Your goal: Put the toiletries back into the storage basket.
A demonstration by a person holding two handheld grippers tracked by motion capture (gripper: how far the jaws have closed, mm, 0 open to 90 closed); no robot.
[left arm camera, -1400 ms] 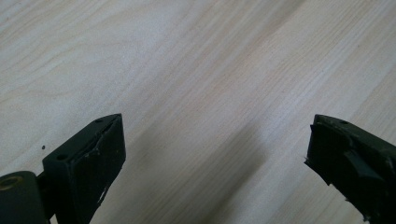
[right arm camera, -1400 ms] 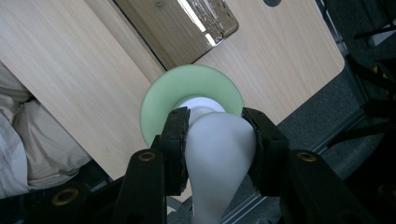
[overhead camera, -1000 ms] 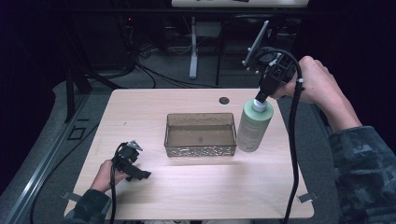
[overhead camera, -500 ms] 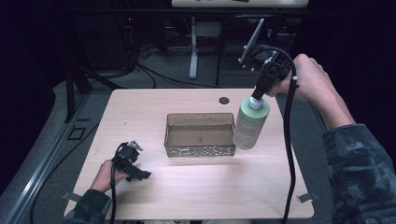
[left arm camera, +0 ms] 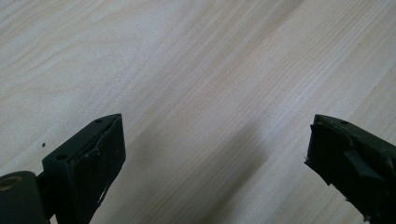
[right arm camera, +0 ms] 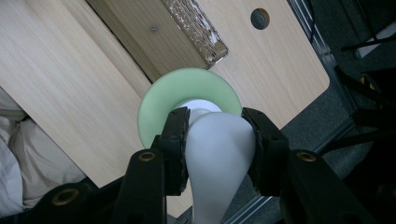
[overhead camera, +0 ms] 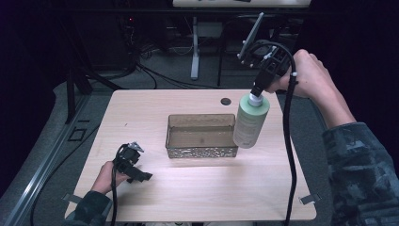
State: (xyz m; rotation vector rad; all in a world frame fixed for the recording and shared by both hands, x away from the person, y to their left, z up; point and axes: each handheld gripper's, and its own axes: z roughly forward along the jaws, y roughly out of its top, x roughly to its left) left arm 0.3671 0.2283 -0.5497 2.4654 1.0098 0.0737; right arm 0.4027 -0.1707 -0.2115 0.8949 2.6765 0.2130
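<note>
A pale green bottle (overhead camera: 250, 121) with a white pump top hangs tilted above the table, just right of the clear basket (overhead camera: 201, 136). My right gripper (overhead camera: 259, 89) is shut on the white pump head (right arm camera: 217, 140), and the green shoulder (right arm camera: 156, 109) shows below the jaws. The bottle's base hangs beside the basket's right end. My left gripper (overhead camera: 141, 176) rests low near the table's front left, held by a hand. Its jaws stand wide apart over bare wood (left arm camera: 210, 93) with nothing between them.
The wooden table (overhead camera: 141, 108) has a round cable hole (overhead camera: 226, 100) behind the basket. Cables trail from both grippers. Dark floor, a stand and wires lie beyond the far edge. A sleeved forearm (overhead camera: 362, 169) comes in at the right.
My right gripper has lifted the bottle off the table and carried it left toward the basket, tilting it. The left gripper has stayed where it was.
</note>
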